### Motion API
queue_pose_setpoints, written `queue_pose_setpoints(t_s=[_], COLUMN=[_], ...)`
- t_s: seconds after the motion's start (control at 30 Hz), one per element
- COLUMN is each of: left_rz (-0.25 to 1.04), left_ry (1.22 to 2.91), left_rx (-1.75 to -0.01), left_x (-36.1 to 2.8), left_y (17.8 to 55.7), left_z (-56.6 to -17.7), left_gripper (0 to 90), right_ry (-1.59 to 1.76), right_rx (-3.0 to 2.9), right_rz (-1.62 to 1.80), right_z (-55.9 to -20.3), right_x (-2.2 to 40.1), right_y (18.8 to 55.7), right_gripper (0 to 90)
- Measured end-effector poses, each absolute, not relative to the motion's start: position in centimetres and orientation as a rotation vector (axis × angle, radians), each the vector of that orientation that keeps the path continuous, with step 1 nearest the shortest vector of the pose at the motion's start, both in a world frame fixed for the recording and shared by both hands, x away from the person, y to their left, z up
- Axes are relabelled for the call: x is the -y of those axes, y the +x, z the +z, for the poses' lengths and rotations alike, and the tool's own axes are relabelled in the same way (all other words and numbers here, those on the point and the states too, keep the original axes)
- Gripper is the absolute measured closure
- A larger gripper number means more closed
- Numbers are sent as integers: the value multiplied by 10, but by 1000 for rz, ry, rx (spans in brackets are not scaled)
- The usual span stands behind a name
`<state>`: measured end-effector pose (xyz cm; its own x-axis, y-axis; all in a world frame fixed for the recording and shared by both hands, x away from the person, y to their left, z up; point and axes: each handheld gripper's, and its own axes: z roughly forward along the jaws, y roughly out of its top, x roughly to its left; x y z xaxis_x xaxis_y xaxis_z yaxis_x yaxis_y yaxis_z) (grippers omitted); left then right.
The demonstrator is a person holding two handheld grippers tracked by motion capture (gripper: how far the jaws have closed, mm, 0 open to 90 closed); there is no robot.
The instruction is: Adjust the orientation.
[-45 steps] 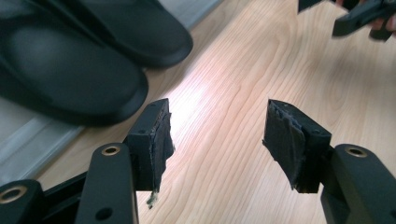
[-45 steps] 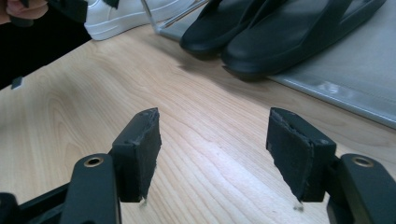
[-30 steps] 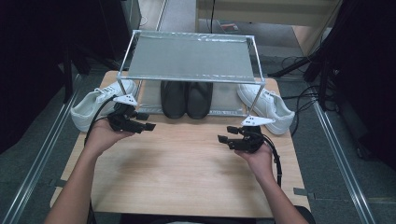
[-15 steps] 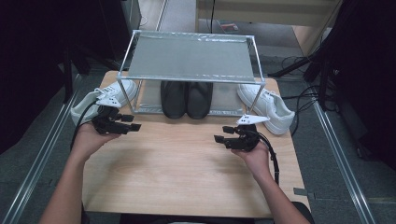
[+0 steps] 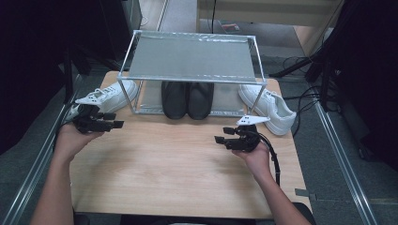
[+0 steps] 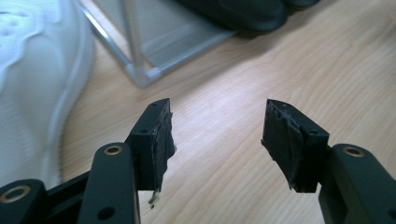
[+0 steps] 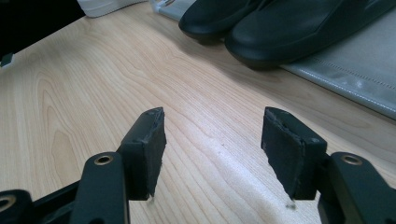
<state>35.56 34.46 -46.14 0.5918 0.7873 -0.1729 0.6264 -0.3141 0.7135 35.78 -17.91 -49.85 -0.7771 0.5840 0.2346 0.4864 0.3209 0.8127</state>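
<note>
Left tongs (image 5: pixel 111 120) spread, empty, just beside the left white sneaker (image 5: pixel 107 95) at the rack's (image 5: pixel 192 63) left corner post. Best to approach its heel collar squarely. Right tongs (image 5: pixel 224 135) also spread, idle over the desk (image 5: pixel 164 164).

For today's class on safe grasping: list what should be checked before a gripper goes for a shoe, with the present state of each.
1. Left gripper open, nothing held: ok.
2. Right gripper open, nothing held: ok.
3. Left white shoe beside the left gripper, free of the rack: ok.
4. Table between the grippers bare: ok.
5. Black shoes stand together under the rack: ok.
6. Right white shoe laces tucked: cannot tell.
</note>
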Motion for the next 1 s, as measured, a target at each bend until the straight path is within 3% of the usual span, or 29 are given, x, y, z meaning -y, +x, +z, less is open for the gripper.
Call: queue_pose_setpoints(t_s=[0.83, 1.0], left_rz=[330, 289], left_ry=[1996, 1963], left_rx=[-1257, -1299], left_x=[-403, -409], left_y=[403, 416], left_z=[-442, -453], left_gripper=[458, 497], right_ry=[1048, 1070], right_rx=[-2474, -2459], right_rz=[1423, 1417], right_z=[-503, -504], right_x=[187, 192], right_y=[353, 350], right_gripper=[410, 410])
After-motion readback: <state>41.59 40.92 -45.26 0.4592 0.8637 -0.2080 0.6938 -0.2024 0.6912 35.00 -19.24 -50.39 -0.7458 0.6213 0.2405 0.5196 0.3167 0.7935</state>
